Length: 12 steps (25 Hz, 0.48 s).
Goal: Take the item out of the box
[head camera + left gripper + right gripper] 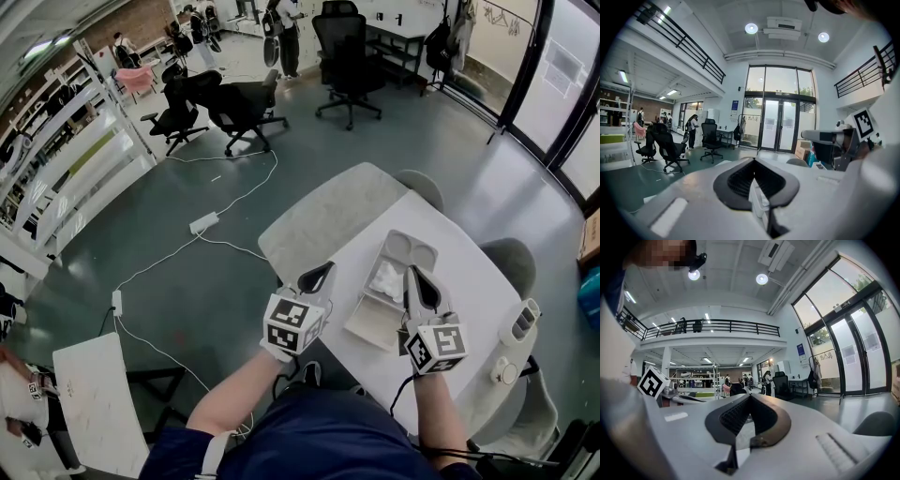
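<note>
An open pale box point(373, 324) lies on the white table point(469, 281); its far half has two round hollows. A crumpled white item point(386, 278) sits inside it. My left gripper point(322, 272) hovers at the table's left edge, just left of the box, jaws shut and holding nothing. My right gripper point(413, 273) is over the box's right side, next to the white item, also shut and empty. In the left gripper view the shut left gripper point(754, 160) shows a bit of the box point(757, 199) through its gap. The right gripper view shows the shut right gripper point(750, 397).
A white handheld device point(519, 323) and a small round part point(504, 370) lie at the table's right edge. Grey padded chairs point(323, 220) ring the table. A white cable point(202, 225) runs over the floor, and black office chairs point(234, 108) stand farther off.
</note>
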Each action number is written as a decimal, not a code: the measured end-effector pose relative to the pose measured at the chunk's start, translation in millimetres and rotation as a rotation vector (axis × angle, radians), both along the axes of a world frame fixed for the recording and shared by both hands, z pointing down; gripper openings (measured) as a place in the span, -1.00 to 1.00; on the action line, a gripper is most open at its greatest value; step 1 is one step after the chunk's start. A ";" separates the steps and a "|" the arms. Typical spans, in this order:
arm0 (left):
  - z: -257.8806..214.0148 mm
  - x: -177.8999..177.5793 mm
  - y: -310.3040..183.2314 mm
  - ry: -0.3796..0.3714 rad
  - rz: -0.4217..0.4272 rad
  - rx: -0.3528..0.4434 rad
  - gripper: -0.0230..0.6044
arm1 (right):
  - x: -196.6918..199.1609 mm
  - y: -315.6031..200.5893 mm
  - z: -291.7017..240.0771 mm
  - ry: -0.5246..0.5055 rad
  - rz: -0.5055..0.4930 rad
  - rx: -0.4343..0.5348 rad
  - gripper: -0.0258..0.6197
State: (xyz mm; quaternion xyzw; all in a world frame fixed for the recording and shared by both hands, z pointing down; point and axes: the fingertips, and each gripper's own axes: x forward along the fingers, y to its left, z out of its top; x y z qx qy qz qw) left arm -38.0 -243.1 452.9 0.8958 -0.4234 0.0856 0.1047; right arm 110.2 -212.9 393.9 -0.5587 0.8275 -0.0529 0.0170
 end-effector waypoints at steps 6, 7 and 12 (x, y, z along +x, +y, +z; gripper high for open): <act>0.6 0.2 1.3 0.000 0.002 -0.005 -0.92 | -0.1 0.6 -0.3 -0.001 0.002 -0.005 -0.92; 0.7 0.6 1.2 -0.001 0.003 -0.006 -0.92 | 0.1 0.4 -0.3 -0.001 0.002 -0.006 -0.92; 3.6 0.4 1.3 -0.001 0.006 -0.008 -0.92 | -1.1 0.1 2.1 -0.001 0.002 -0.007 -0.92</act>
